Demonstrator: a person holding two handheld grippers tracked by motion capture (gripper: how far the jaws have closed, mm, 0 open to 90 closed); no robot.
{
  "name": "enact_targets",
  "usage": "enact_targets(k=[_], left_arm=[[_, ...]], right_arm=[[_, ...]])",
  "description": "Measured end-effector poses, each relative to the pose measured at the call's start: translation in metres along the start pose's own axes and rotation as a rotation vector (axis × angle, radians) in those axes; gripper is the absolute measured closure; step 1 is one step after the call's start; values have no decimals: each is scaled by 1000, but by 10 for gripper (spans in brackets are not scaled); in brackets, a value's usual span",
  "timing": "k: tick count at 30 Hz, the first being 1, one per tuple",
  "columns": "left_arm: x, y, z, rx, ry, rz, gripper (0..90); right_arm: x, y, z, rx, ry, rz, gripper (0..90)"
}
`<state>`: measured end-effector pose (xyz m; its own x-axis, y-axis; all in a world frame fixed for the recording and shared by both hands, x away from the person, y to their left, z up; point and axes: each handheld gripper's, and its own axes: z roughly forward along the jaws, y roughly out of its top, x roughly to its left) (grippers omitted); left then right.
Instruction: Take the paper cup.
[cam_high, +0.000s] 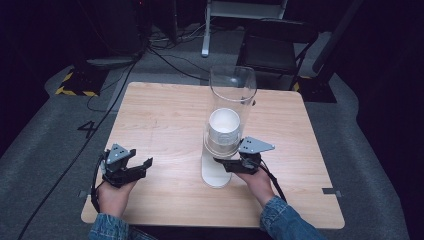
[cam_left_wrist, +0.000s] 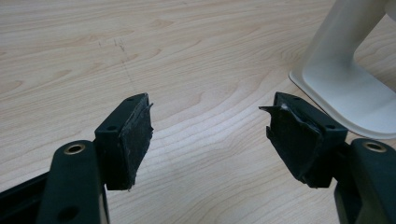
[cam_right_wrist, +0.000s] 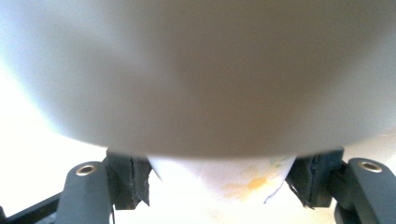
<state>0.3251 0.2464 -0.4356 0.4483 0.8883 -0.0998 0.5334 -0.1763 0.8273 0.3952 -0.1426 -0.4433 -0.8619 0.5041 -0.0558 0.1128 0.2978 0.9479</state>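
Note:
A cup dispenser stands mid-table: a clear tube (cam_high: 232, 90) on a white stand (cam_high: 216, 172), with a stack of white cups (cam_high: 224, 125) inside. My right gripper (cam_high: 227, 164) reaches under the tube's lower end. In the right gripper view its jaws (cam_right_wrist: 223, 164) press both sides of a white paper cup (cam_right_wrist: 233, 183) with a yellow flower print, which hangs below the blurred grey collar (cam_right_wrist: 196, 79). My left gripper (cam_high: 142, 167) rests low over the table at the left, open (cam_left_wrist: 210, 126) with bare wood between its pads. The white stand (cam_left_wrist: 345, 88) is off to its right.
The light wooden table (cam_high: 165, 115) sits on a grey floor mat. Behind it are cables (cam_high: 165, 57), a dark chair (cam_high: 275, 45) and a white frame leg (cam_high: 206, 30). Bare wood spreads around the dispenser on all sides.

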Motion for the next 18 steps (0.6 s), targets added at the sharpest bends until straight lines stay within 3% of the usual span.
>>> enact_targets(k=[7,18], left_arm=[[0,0,0,0,-1,-3,304],[2,-1,2,9,-4,-13,304]], right_arm=[[-1,-1,0,-9,1,0,329],[3,-2,1,-3,14,42,329]])
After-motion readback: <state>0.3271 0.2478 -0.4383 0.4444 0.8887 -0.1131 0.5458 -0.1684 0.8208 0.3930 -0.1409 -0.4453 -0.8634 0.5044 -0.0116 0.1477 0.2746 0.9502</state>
